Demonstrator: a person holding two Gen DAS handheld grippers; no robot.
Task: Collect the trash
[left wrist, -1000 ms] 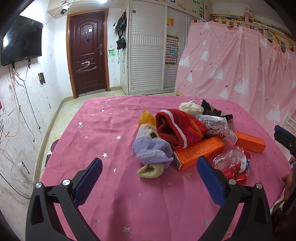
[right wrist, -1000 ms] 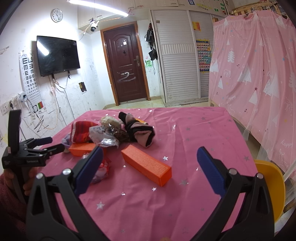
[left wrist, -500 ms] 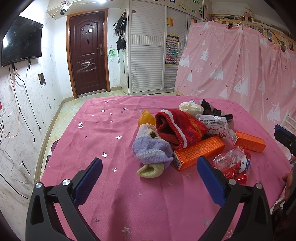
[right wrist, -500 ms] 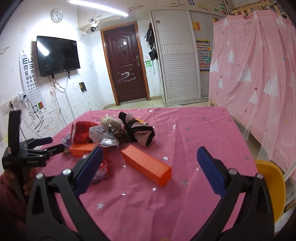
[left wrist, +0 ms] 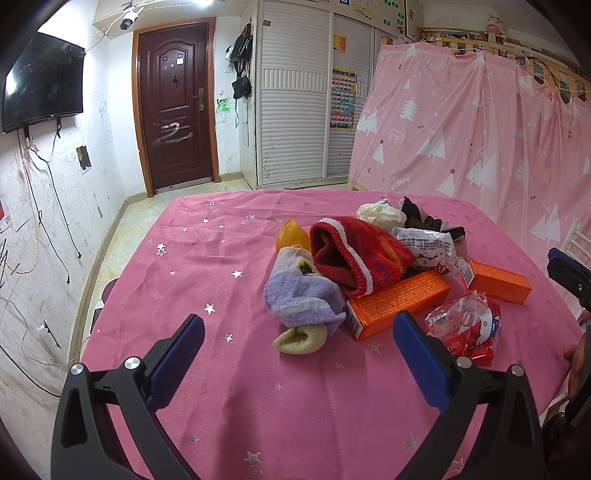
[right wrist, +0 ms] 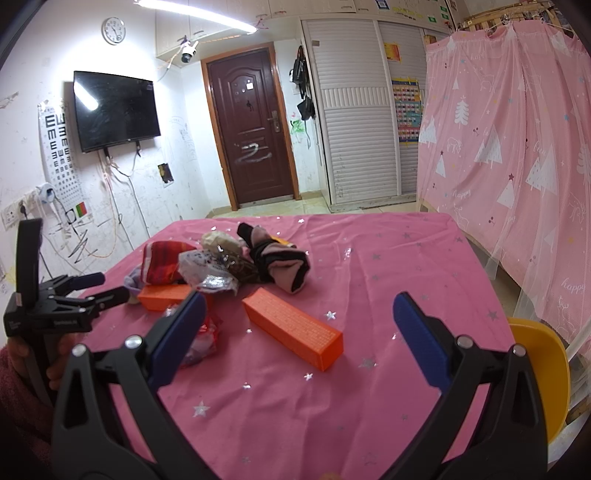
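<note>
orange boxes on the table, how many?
2. One box lies partly under the red sock in the pile. The other box lies apart, on the bare cloth nearer the right gripper. More could be hidden under the pile.

- My right wrist view: a ceiling tube lamp [right wrist: 207, 16] burns white and overexposed, and its glare streaks across the wall television [right wrist: 114, 109].
- Both views: bright, even indoor light; soft, faint shadows on the pink surface [left wrist: 221, 295].
- Fisheye bending curves door [left wrist: 173, 107] and curtain [right wrist: 517, 129]; dark vignette fills the corners.
- Focus is sharp at centre, softer toward the edges.
</note>
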